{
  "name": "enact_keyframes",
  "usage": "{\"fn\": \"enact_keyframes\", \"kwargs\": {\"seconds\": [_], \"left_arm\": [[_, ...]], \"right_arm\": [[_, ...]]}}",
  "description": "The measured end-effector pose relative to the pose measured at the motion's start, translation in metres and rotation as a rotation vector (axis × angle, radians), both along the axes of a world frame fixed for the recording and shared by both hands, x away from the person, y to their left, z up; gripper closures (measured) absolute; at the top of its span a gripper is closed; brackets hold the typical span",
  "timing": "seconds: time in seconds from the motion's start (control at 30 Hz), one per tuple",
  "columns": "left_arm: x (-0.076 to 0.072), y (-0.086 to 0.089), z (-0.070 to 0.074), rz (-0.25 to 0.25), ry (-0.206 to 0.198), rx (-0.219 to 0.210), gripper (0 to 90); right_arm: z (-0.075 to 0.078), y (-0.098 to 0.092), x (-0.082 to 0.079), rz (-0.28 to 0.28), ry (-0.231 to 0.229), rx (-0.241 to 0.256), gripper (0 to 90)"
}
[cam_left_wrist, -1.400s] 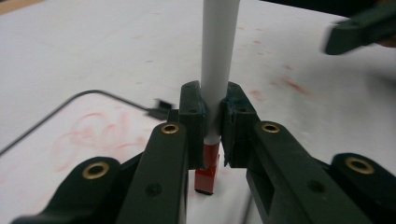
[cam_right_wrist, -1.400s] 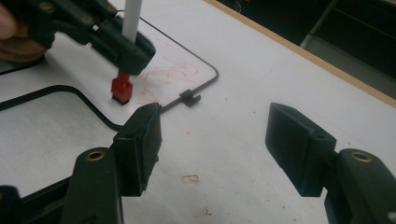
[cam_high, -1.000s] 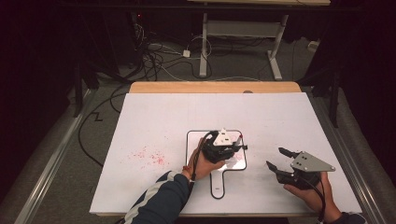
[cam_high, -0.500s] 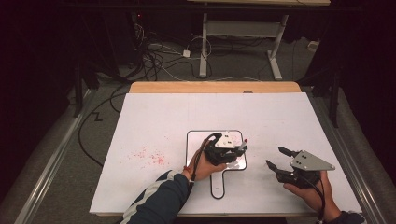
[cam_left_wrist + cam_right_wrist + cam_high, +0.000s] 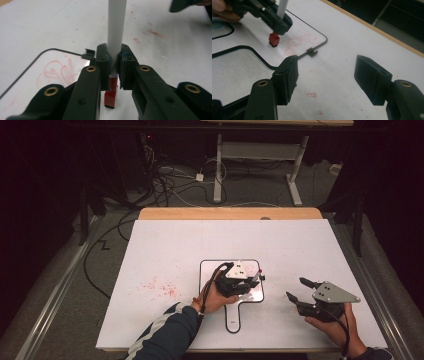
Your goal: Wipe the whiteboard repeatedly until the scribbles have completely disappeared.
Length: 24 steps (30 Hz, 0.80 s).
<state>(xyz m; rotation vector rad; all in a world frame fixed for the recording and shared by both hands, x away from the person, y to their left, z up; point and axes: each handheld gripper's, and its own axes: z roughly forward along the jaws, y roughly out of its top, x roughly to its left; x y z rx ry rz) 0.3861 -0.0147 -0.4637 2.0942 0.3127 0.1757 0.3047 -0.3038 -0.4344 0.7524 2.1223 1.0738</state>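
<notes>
— Step check: what's in hand?
— Left gripper (image 5: 250,281) holds a marker (image 5: 115,37) upright, its red end (image 5: 273,39) down on the small whiteboard (image 5: 212,267). Board lies on the worktop (image 5: 165,250). I'd call it rubbing or marking over the red scribble (image 5: 58,71); can't tell which.
— Fingers?
— Left fingers (image 5: 103,62) clamped tight on the white barrel, just above the red end. Right gripper (image 5: 301,289) hovers beside the board, fingers (image 5: 287,75) spread wide, touching nothing.
— Next move?
— Probably short strokes across the scribble, red end kept pressed flat. Right one could pin the board's edge if it slides.
</notes>
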Motion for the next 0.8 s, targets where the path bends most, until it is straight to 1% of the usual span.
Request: {"fn": "enact_keyframes", "kwargs": {"seconds": [0.07, 0.17, 0.2, 0.33, 0.43, 0.5, 0.53, 0.57, 0.63, 0.7, 0.77, 0.8], "left_arm": [[-0.002, -0.001, 0.001, -0.005, -0.008, 0.01, 78.6], [0.002, -0.01, 0.003, -0.011, -0.014, 0.03, 78.7], [0.004, -0.013, 0.004, -0.014, -0.018, 0.039, 78.7], [0.016, -0.031, 0.006, -0.015, -0.005, 0.04, 78.6], [0.024, -0.048, 0.008, -0.024, -0.022, 0.064, 78.7], [0.026, -0.052, 0.008, -0.023, -0.031, 0.069, 78.6], [0.027, -0.053, 0.008, -0.018, -0.022, 0.06, 78.6], [0.028, -0.052, 0.007, -0.011, -0.003, 0.045, 78.6], [0.027, -0.048, 0.006, -0.009, 0.024, 0.026, 78.6], [0.021, -0.045, 0.006, -0.029, 0.023, 0.026, 78.7], [0.016, -0.042, 0.004, -0.051, 0.031, 0.014, 78.6], [0.014, -0.041, 0.004, -0.054, 0.032, 0.012, 78.7]], "right_arm": [[0.0, 0.002, 0.0, 0.005, 0.0, -0.003, 36.7], [-0.001, 0.003, 0.002, 0.008, 0.007, -0.009, 36.7], [-0.002, 0.004, 0.002, 0.009, 0.007, -0.012, 36.7], [-0.001, 0.003, 0.0, 0.016, 0.005, -0.013, 36.7], [-0.001, -0.001, -0.002, 0.013, 0.001, -0.011, 36.7], [-0.001, -0.004, -0.003, 0.01, -0.006, -0.014, 36.7], [-0.001, -0.005, -0.004, 0.008, -0.006, -0.01, 36.8], [0.0, -0.007, -0.004, 0.006, -0.007, -0.004, 36.7], [0.0, -0.007, -0.004, 0.008, -0.005, 0.001, 36.7], [-0.001, -0.007, -0.004, 0.011, -0.003, -0.008, 36.8], [-0.002, -0.006, -0.004, 0.012, 0.0, -0.015, 36.8], [-0.001, -0.006, -0.004, 0.012, 0.001, -0.012, 36.7]]}}
